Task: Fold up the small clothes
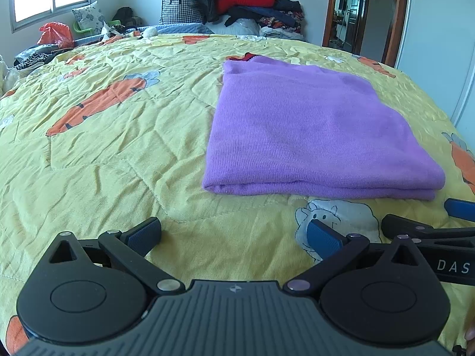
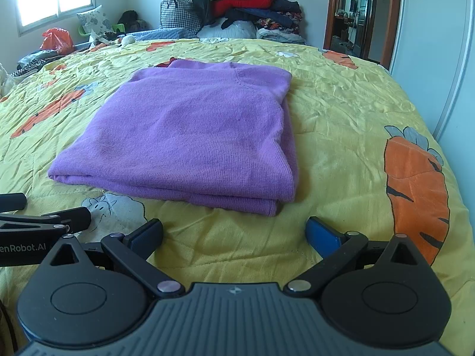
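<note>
The purple knit garment (image 2: 190, 136) lies folded into a compact rectangle on the bed (image 2: 341, 112), just ahead of both pairs of fingers and touched by neither. Seen from the right wrist, its layered near edge sits straight beyond the right gripper (image 2: 234, 233), whose fingers are spread wide and grasp nothing. From the left wrist, the same garment (image 1: 311, 130) sits ahead and to the right of the left gripper (image 1: 234, 234), likewise released and empty, with the right gripper's fingers (image 1: 397, 222) just beside it.

Both tools rest low over the yellow carrot-print quilt (image 1: 118, 148), side by side and clear of the fabric, which suits letting the stacked layers settle undisturbed. Judging by the tidy edges, this piece looks finished. A pile of clothes (image 2: 246, 3) sits far beyond the fingers at the wall.
</note>
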A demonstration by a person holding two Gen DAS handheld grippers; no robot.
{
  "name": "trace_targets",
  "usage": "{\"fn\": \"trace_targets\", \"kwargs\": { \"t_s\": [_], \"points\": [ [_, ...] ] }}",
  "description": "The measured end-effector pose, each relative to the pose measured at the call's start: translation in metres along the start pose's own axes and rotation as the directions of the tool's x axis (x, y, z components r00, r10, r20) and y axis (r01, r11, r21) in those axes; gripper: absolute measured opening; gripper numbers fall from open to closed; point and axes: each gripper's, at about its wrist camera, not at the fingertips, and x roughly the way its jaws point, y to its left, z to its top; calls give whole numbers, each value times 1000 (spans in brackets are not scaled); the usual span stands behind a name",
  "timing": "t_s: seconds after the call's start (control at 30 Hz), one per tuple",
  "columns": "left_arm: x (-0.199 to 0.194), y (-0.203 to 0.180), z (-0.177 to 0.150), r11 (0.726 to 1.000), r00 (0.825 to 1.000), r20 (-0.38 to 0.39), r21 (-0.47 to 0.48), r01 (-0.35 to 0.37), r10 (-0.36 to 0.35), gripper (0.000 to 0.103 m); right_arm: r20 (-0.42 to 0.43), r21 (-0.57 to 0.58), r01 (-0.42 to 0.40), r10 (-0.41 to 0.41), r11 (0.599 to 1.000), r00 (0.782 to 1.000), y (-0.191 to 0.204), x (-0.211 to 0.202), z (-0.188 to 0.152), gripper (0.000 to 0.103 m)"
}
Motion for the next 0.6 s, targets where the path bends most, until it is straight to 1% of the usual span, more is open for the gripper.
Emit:
{"fn": "trace_targets", "kwargs": {
  "t_s": [0.6],
  "points": [
    [-1,-1,0,1000,1000,0,0,-1,1,103,0,-3,-5,5,1000,1000,-1,0,0,103]
  ]
}}
